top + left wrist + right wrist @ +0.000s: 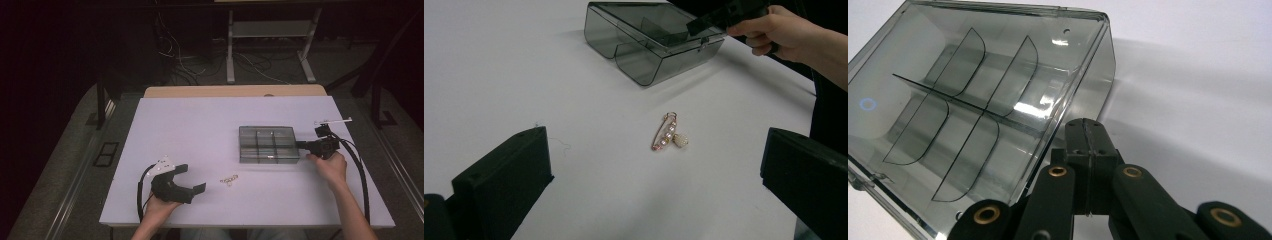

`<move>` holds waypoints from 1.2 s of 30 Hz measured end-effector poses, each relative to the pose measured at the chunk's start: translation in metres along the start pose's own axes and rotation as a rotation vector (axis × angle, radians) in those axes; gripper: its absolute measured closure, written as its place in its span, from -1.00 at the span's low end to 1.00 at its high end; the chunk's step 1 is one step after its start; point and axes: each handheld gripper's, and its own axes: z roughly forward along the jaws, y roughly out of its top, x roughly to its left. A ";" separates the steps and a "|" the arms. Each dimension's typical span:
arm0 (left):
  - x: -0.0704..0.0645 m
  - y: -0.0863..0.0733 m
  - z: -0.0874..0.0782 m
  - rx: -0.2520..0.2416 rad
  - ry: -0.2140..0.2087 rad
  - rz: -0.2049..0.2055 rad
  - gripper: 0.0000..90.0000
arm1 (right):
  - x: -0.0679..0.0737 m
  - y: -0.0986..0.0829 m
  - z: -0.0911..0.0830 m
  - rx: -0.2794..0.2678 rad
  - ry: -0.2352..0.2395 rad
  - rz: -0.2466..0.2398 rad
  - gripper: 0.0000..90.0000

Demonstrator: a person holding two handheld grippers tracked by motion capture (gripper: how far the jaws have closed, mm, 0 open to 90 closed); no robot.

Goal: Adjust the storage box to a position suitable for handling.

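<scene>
- The brooch point(669, 137), a gold pin with pale stones and a small pearly charm, lies flat on the white table point(200, 125), on my side of the box and well apart from it. Nothing touches it.
- The box point(268, 144) is smoky clear plastic with dividers making small compartments; its lid looks shut, and the compartments look empty as far as I can tell. I judge the brooch is meant to go into one of them.
- My right tongs point(1087, 150) sit at the box's right-hand end, jaws pressed together. They look to rest against the box's edge, but I cannot tell whether they pinch any part of it. I judge I am there to steady the box or work the lid, so it does not slide.
- My left tongs point(187, 179) rest low on the table, farther from the box than the brooch, jaws spread wide and empty. They point at the brooch, so a straight push forward would bring it between the jaws.
</scene>
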 end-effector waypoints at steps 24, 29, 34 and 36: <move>-0.002 0.000 0.001 0.002 -0.012 0.003 -1.00 | 0.025 0.002 0.014 -0.015 0.080 -0.016 0.99; -0.002 0.000 0.002 0.004 -0.015 0.004 -1.00 | 0.036 0.003 0.019 -0.008 0.073 -0.038 0.99; -0.002 0.000 0.003 0.003 -0.016 0.005 -1.00 | 0.052 0.004 0.027 0.005 0.084 -0.062 0.99; -0.002 0.000 0.003 0.003 -0.016 0.005 -1.00 | 0.057 0.004 0.029 0.005 0.088 -0.075 0.99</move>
